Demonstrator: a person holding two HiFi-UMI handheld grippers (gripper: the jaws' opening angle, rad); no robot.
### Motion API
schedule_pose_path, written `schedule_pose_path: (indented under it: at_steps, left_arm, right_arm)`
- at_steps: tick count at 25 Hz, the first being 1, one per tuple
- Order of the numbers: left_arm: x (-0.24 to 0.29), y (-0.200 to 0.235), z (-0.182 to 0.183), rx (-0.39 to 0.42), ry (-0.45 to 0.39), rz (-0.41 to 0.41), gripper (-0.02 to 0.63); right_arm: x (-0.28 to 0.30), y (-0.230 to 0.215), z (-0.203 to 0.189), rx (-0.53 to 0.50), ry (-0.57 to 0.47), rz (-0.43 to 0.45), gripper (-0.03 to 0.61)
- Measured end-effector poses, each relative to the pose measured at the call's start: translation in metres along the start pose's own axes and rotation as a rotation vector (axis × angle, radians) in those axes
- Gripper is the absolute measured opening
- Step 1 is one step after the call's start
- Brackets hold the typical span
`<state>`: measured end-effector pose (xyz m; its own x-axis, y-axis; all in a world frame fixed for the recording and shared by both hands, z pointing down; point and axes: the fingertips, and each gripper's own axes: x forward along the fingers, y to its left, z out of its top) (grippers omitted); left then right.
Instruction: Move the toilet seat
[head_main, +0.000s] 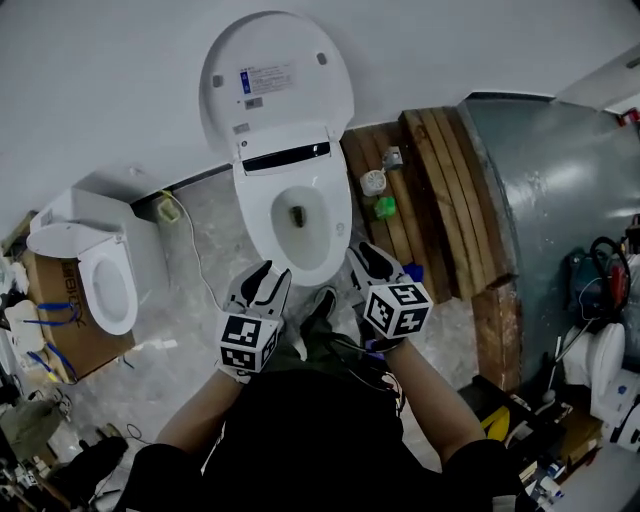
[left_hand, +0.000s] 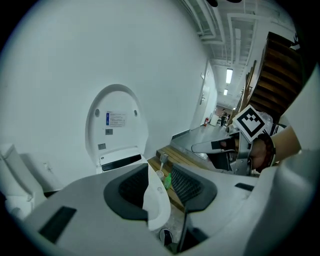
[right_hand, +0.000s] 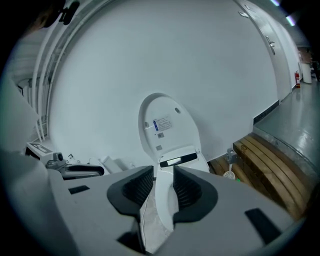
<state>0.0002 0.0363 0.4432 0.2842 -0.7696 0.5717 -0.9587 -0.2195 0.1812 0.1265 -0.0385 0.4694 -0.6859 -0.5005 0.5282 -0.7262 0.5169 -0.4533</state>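
Observation:
A white toilet (head_main: 295, 215) stands against the wall with its lid (head_main: 275, 85) raised upright, label side toward me. The ring round the bowl lies flat; I cannot tell seat from rim. Both grippers hover just in front of the bowl's near edge, touching nothing. My left gripper (head_main: 268, 272) is open with nothing between its jaws, the bowl's front showing through the gap (left_hand: 160, 182). My right gripper (head_main: 362, 252) is open too, its pads apart with only the toilet seen beyond them (right_hand: 164, 187).
A second white toilet (head_main: 95, 275) sits on a cardboard box (head_main: 60, 315) at the left. Stacked wooden planks (head_main: 440, 200) lie right of the bowl, with a small brush holder (head_main: 373, 182) and a green object (head_main: 384, 207) on them. A grey metal surface (head_main: 560, 190) lies further right.

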Motion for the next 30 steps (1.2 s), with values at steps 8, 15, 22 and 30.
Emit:
schedule_pose_path:
  at_steps: [8, 15, 22, 30]
  left_arm:
    - [0.023, 0.034, -0.029, -0.010, 0.052, 0.028, 0.147]
    - [0.053, 0.040, -0.082, -0.031, 0.150, 0.002, 0.149]
    - [0.073, 0.048, -0.107, -0.048, 0.196, -0.041, 0.149]
    - [0.101, 0.056, -0.128, -0.065, 0.228, -0.073, 0.147]
  right_arm:
    - [0.046, -0.045, 0.000, -0.008, 0.036, -0.015, 0.140]
    - [0.073, -0.075, -0.029, 0.059, 0.047, -0.050, 0.140]
    - [0.101, -0.071, -0.056, 0.081, 0.075, -0.058, 0.140]
    - [0.124, -0.091, -0.086, 0.100, 0.119, -0.092, 0.140]
